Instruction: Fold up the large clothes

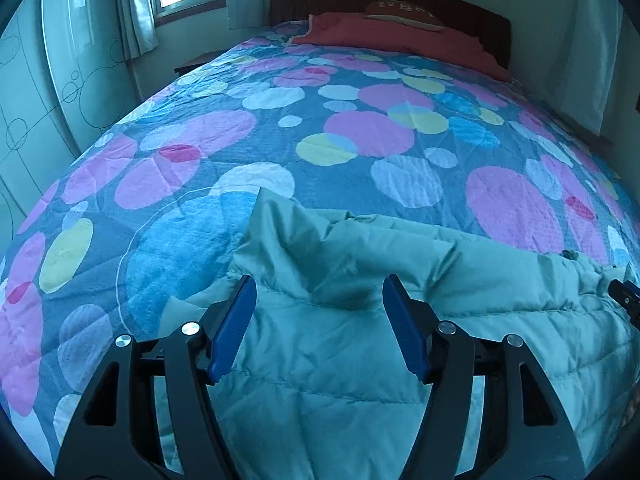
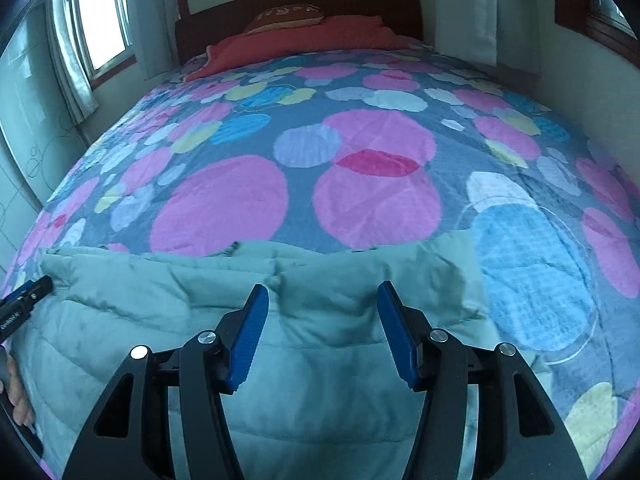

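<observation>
While both hover over the jacket (image 1: 360,340), left claw (image 1: 320,292) and right claw (image 2: 323,298) gape empty.

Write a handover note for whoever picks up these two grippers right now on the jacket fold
Left gripper: jaws open, nothing held, poised over the left part of the light green padded jacket.
Right gripper: jaws open, nothing held, over the jacket's right part.
Jacket: spread across the near end of the polka-dot bedspread, far edge rumpled, one corner sticking up on the left side.
Far end of the bed: red blanket and a pillow, clear of the work.
Done: jacket laid out; whether any fold has been made cannot be told.
Left: grip the fabric with both jaws, fold and flatten.
</observation>
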